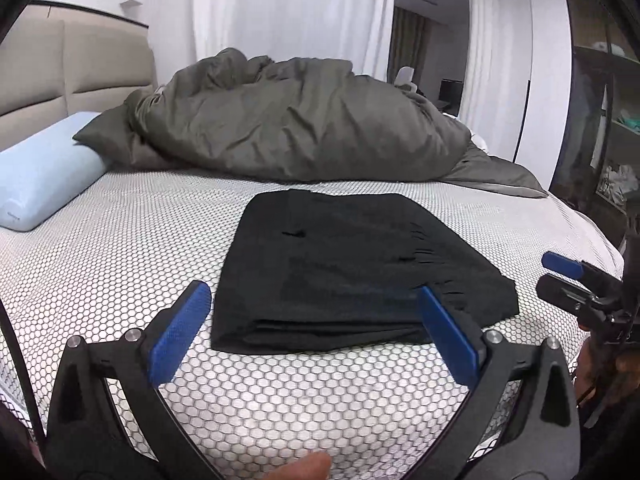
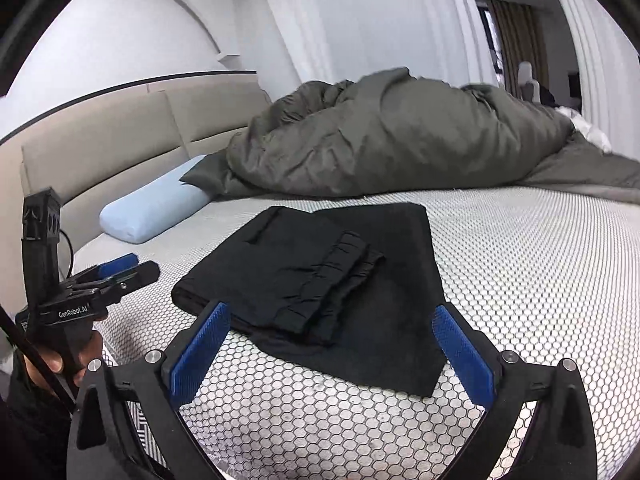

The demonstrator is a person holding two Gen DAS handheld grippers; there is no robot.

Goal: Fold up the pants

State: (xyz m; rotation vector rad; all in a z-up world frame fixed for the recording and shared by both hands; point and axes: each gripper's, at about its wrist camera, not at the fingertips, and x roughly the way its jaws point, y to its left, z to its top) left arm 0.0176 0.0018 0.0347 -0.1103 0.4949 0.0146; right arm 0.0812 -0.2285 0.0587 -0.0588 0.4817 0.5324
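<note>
Black pants [image 1: 360, 264], folded into a soft flat rectangle, lie on my honeycomb-patterned mattress [image 1: 120, 248]; my left gripper [image 1: 312, 320] and right gripper [image 2: 332, 340] gape released, grasping nothing, near a crumpled olive duvet [image 1: 304, 124]

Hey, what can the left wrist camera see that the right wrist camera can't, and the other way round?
Left wrist only: the shelving at the right edge, and the right gripper seen from the side. Right wrist only: the pants' gathered waistband lying on top, and the hand holding the left gripper. Both: the folded black pants lying free on the honeycomb mattress, the grey duvet, the blue pillow, each camera's own jaws open and empty.
</note>
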